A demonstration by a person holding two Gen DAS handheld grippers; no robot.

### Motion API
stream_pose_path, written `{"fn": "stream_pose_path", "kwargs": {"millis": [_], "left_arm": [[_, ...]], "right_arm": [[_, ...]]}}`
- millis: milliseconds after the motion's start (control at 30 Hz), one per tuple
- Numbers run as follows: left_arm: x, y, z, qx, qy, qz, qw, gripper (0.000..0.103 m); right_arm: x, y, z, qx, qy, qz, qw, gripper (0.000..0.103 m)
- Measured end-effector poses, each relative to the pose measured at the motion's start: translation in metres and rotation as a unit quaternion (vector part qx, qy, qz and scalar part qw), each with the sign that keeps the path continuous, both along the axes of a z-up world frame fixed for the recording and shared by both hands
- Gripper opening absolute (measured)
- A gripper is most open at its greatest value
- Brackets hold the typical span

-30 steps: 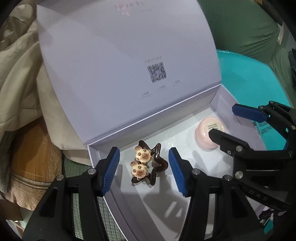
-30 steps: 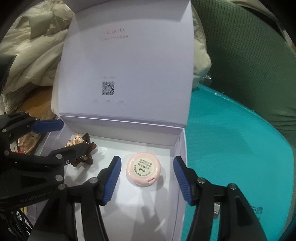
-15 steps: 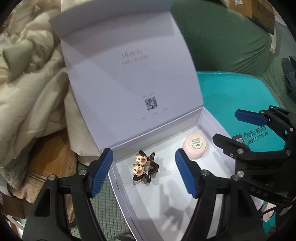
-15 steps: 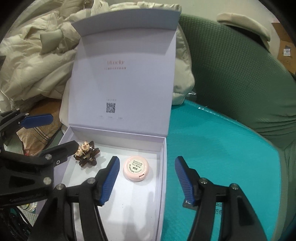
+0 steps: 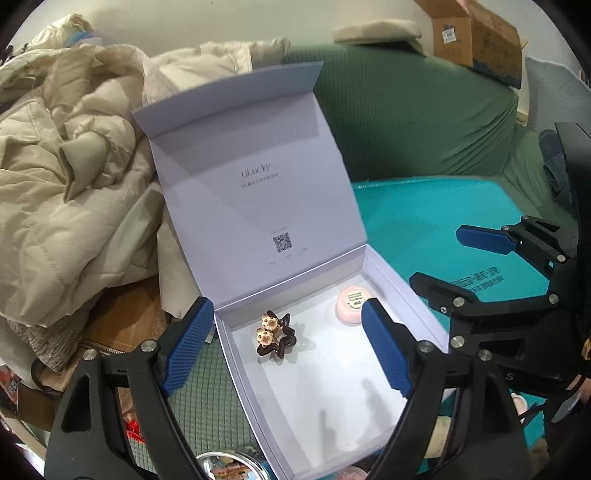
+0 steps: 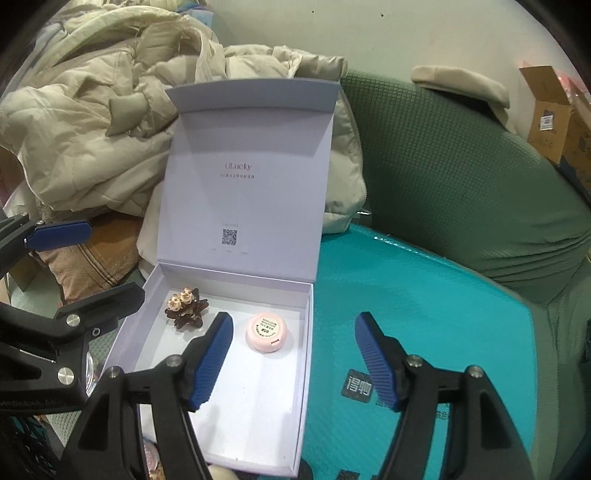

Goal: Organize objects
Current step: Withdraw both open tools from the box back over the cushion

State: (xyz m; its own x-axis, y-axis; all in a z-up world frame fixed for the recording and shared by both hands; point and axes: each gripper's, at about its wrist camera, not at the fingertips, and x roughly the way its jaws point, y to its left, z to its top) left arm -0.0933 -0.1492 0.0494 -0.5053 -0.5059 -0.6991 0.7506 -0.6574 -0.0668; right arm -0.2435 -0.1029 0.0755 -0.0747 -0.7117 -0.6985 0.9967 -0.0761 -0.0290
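Note:
A pale lilac gift box [image 5: 325, 421] [image 6: 255, 424] stands open, its lid [image 5: 255, 192] [image 6: 251, 177] upright at the back. Inside lie a brown star-shaped hair clip with two small bear figures [image 5: 275, 334] [image 6: 186, 308] and a round pink compact [image 5: 352, 304] [image 6: 267, 332]. My left gripper [image 5: 288, 350] is open and empty, held above and in front of the clip. My right gripper [image 6: 293, 360] is open and empty, above the box's right wall, near the compact. Each gripper shows in the other's view, the right one [image 5: 458, 262] and the left one [image 6: 99, 262].
The box rests on a teal mat [image 6: 424, 332] on a green sofa [image 6: 461, 177]. A heap of cream padded jackets [image 5: 74, 177] lies left and behind. Cardboard boxes [image 5: 476, 33] sit on the sofa back. A round tin [image 5: 229, 467] and small items lie at the near edge.
Both grippers have drawn back and up from the box, still open. The clip and the compact stay where they were; the whole lid and more of the sofa have come into view.

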Motion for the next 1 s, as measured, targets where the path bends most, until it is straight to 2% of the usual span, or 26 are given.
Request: {"fn": "stream_pose_path", "kwargs": {"millis": [233, 367, 633, 1000], "left_arm": [[0.009, 0.026, 0.021, -0.013, 0.015, -0.002, 0.9998, 0.084], [0.015, 0.044, 0.039, -0.027, 0.025, -0.002, 0.9993, 0.09], [0.024, 0.071, 0.06, -0.039, 0.038, -0.003, 0.9985, 0.091], [0.036, 0.096, 0.066, -0.037, 0.045, -0.002, 0.9983, 0.094]], "right_arm": [[0.002, 0.028, 0.02, -0.012, 0.009, -0.004, 1.0, 0.072], [0.0, 0.043, 0.03, -0.019, 0.013, -0.011, 1.0, 0.072], [-0.003, 0.075, 0.045, -0.03, 0.016, -0.019, 0.999, 0.073], [0.001, 0.111, 0.047, -0.029, 0.028, -0.019, 0.999, 0.073]]}}
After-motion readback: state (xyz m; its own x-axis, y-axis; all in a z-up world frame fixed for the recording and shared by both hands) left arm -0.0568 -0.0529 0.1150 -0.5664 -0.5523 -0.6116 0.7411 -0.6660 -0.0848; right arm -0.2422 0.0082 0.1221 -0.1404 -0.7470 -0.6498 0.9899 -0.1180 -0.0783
